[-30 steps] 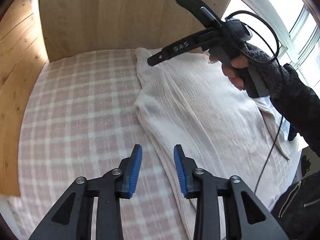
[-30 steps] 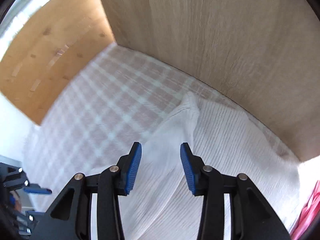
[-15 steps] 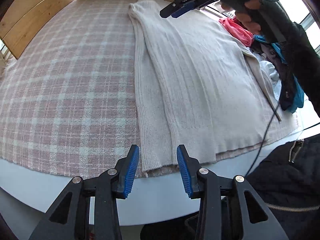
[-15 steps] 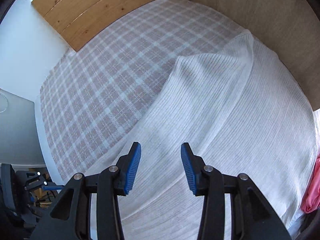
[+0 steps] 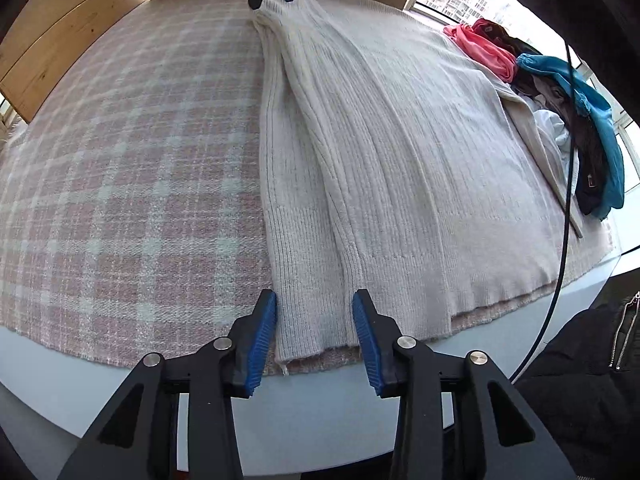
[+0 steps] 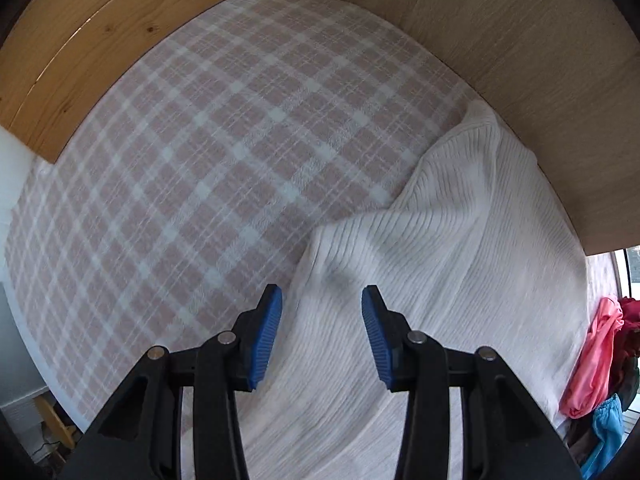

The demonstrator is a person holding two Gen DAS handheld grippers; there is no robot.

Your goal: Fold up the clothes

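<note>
Now both grippers sit at the sweater [image 5: 384, 168] ends — left gripper [image 5: 315, 334] closing, unclamped around the hem; right gripper [image 6: 322, 334] unclamped above the far end.

The pile of clothes [image 6: 600, 364] is cut off by the frame edge.

Parted fingers [image 6: 269, 332] above cream sweater [image 6: 460, 264]

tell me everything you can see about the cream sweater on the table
The cream sweater is a ribbed knit lying mostly flat on the pink plaid cloth, its ribbed hem at the near table edge. One side is folded lengthwise over the body. The left claw straddles the hem of that fold; the right claw hovers open over its far end. Colourful clothes lie piled beside it.
</note>
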